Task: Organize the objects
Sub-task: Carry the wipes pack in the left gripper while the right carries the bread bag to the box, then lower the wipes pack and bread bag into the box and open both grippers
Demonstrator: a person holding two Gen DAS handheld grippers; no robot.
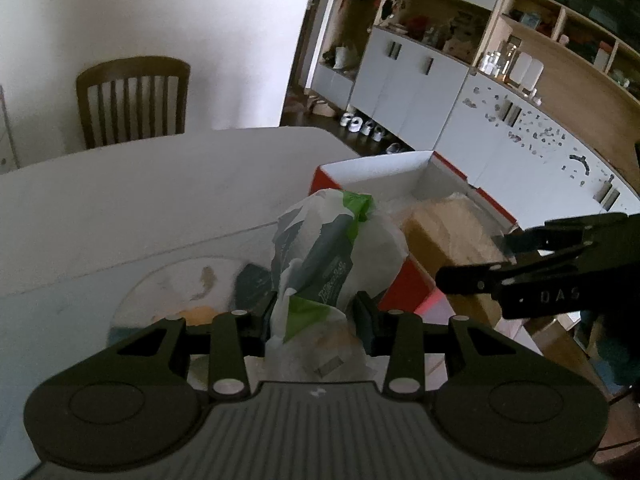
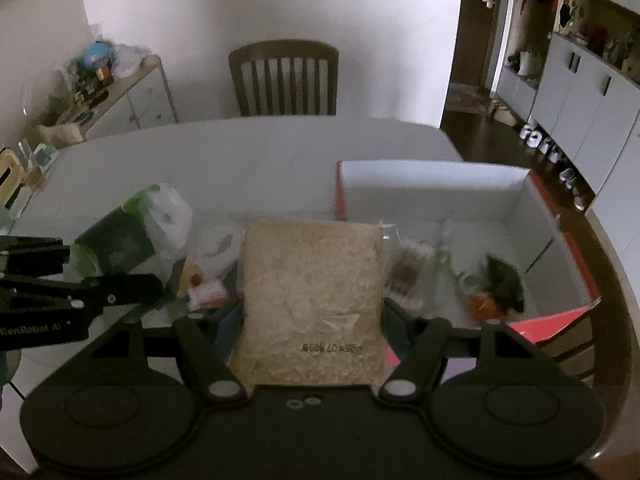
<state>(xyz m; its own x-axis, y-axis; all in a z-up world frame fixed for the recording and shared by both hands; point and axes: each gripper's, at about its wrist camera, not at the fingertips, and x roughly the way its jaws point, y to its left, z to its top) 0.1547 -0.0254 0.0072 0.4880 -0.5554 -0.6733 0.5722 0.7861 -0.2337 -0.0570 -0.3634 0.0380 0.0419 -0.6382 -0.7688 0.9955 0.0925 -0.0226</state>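
Green-and-white bag (image 1: 320,256) clamped in left tool (image 1: 316,316); right tool (image 2: 312,312) grips beige packet (image 2: 312,296).

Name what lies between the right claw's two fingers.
A clear packet of pale grain fills the gap between the right claw's fingers, as the right wrist view shows.

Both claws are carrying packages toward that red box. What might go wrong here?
The left gripper pinches only thin plastic of the white and green bag, so it may slip or tear. The right gripper holds a wide tan packet that might land on the small packets inside the box.
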